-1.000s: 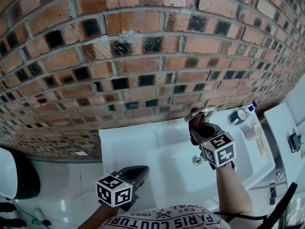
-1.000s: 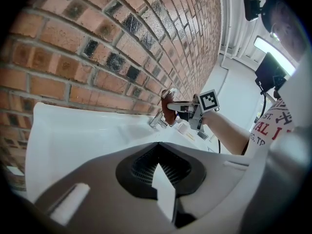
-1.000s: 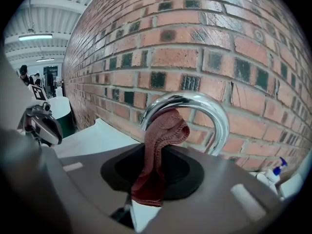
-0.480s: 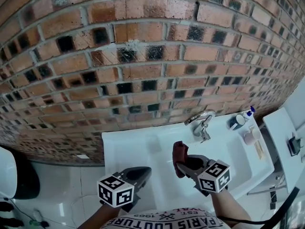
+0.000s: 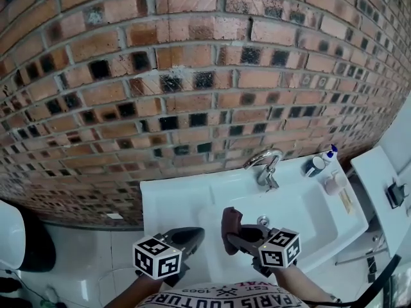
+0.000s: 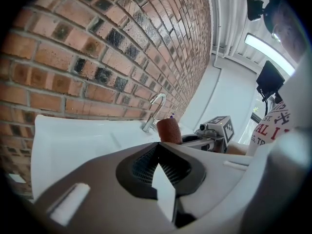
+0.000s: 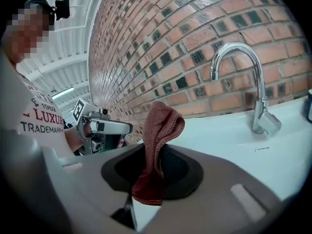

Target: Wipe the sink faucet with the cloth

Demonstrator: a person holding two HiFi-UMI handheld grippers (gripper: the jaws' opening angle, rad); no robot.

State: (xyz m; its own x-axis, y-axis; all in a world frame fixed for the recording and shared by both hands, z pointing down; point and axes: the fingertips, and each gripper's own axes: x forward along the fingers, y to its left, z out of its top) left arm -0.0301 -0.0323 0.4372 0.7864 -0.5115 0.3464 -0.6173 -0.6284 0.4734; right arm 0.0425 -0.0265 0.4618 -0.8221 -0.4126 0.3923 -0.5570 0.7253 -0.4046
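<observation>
A curved chrome faucet point(image 5: 266, 164) stands at the back rim of the white sink point(image 5: 308, 210), against the brick wall. My right gripper point(image 5: 232, 237) is shut on a dark red cloth point(image 5: 229, 221), held over the sink's front left, well short of the faucet. In the right gripper view the cloth point(image 7: 163, 126) sticks up from the jaws, with the faucet point(image 7: 235, 48) ahead to the right. My left gripper point(image 5: 185, 237) hangs shut and empty at the sink's front left edge. From the left gripper view the cloth point(image 6: 169, 130) and the faucet point(image 6: 154, 109) both show.
A brick wall point(image 5: 192, 76) rises right behind the sink. A dark cup point(image 5: 315, 165), a spray bottle point(image 5: 331, 151) and a pale cup point(image 5: 332, 183) stand on the sink's right ledge. A white shelf point(image 5: 379, 178) lies further right. A white fixture point(image 5: 9, 233) sits at the far left.
My right gripper, still holding the cloth, has come off the faucet and drawn back toward me and to the left. The left gripper has stayed where it was.
</observation>
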